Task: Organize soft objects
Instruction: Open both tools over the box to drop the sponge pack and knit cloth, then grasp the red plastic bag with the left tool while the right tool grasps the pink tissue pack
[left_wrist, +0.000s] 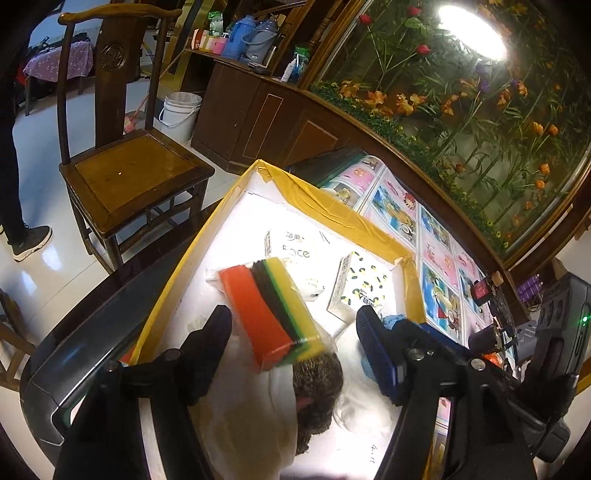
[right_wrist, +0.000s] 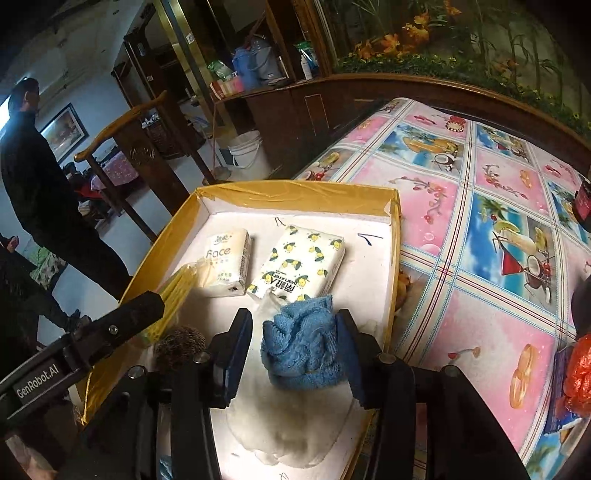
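Note:
A yellow-rimmed white tray (left_wrist: 343, 210) holds the soft objects. In the left wrist view, a wrapped pack of coloured sponges (left_wrist: 273, 317) lies between the open fingers of my left gripper (left_wrist: 291, 332), with no finger touching it. A brown furry item (left_wrist: 317, 384) lies just below it. In the right wrist view, my right gripper (right_wrist: 295, 347) is open around a crumpled blue towel (right_wrist: 303, 347) that rests on the tray (right_wrist: 295, 195). Two tissue packs, a "Face" pack (right_wrist: 227, 260) and a lemon-print pack (right_wrist: 301, 264), lie further back. A white cloth (right_wrist: 291, 432) lies below the towel.
The tray sits on a table with a pink and blue patterned cloth (right_wrist: 480, 229). A wooden chair (left_wrist: 129, 177) stands to the left. A person in black (right_wrist: 40, 192) stands at the far left. An orange bag (right_wrist: 580, 373) lies at the right edge.

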